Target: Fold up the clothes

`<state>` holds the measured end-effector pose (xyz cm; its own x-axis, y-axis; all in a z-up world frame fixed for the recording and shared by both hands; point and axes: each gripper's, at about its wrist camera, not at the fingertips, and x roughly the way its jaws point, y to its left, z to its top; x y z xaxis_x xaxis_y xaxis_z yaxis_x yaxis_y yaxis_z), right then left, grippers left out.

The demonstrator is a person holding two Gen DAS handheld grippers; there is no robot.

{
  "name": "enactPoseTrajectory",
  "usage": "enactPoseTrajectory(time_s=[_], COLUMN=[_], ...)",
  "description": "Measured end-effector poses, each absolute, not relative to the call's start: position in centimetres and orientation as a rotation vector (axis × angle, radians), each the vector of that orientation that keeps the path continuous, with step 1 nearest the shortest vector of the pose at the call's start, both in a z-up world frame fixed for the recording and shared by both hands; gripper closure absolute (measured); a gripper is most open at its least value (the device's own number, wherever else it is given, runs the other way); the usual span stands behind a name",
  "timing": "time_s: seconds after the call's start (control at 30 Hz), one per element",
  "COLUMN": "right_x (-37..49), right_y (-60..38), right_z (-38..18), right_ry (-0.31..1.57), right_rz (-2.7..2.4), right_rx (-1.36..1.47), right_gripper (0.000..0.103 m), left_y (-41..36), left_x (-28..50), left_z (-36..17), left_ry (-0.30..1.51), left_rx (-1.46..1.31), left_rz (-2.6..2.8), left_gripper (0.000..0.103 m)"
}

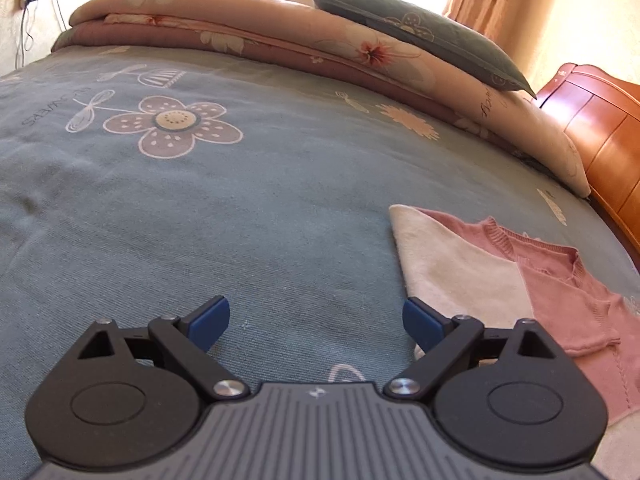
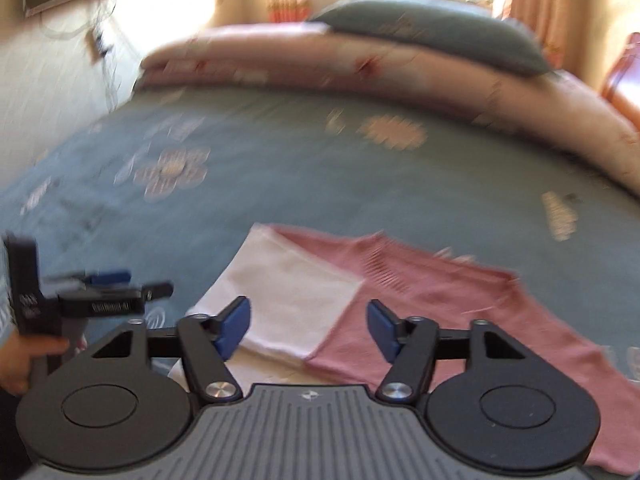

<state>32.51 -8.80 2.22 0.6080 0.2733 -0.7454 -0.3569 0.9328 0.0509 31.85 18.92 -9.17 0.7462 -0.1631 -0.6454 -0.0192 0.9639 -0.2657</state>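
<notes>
A pink and white knit sweater [image 1: 520,276] lies flat on the blue bedspread, at the right of the left wrist view. My left gripper [image 1: 316,320] hovers over bare bedspread just left of the sweater's white edge, jaws wide open and empty. In the blurred right wrist view the same sweater [image 2: 380,300] spreads below my right gripper [image 2: 308,324], whose blue pads stand apart above the seam between white and pink, with nothing pinched. The left gripper [image 2: 116,280] shows there at the left edge, held by a hand [image 2: 24,360].
The blue flowered bedspread [image 1: 200,208] covers the bed. A folded pink floral quilt [image 1: 280,36] and a grey-green pillow [image 1: 432,32] lie along the far side. A wooden headboard [image 1: 600,136] stands at right. Curtains and a bright window are behind.
</notes>
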Motion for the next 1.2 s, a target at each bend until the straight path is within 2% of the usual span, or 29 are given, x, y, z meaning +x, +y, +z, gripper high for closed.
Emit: enactPoseTrajectory(time_s=[0.2,0.5,0.67,0.9,1.1,1.2], right_x=[36.0,37.5,36.1,40.2,44.8,46.3], right_y=[-3.5,-1.2,-1.2,-0.7,0.9,1.2], right_z=[-4.9,-8.6,-8.2,-5.3,-7.8,-8.9], right_ry=[0.915,0.911,0.930,0.852,0.918,0.929], right_rz=[0.379,0.369,0.408,0.371,0.312,0.300], right_rx=[-0.171,-0.176,-0.210,-0.161,-0.138,-0.094], right_gripper=[0.044,0.044,0.044,0.044,0.044,0.037], left_y=[19.3,20.0,19.7,20.1,19.6,19.5], left_x=[32.1,32.3,32.4,32.4,32.5,32.5], left_z=[-9.4,-9.7,-9.8,-9.9,-9.9,-9.8], left_ry=[0.743,0.752,0.758,0.759,0.770,0.777], left_rx=[-0.294,-0.327,-0.302,-0.321,-0.288,-0.286], left_rz=[-0.111,-0.090,-0.084,-0.093,-0.100,-0.112], left_gripper=[0.009,0.009,0.009,0.009,0.007,0.007])
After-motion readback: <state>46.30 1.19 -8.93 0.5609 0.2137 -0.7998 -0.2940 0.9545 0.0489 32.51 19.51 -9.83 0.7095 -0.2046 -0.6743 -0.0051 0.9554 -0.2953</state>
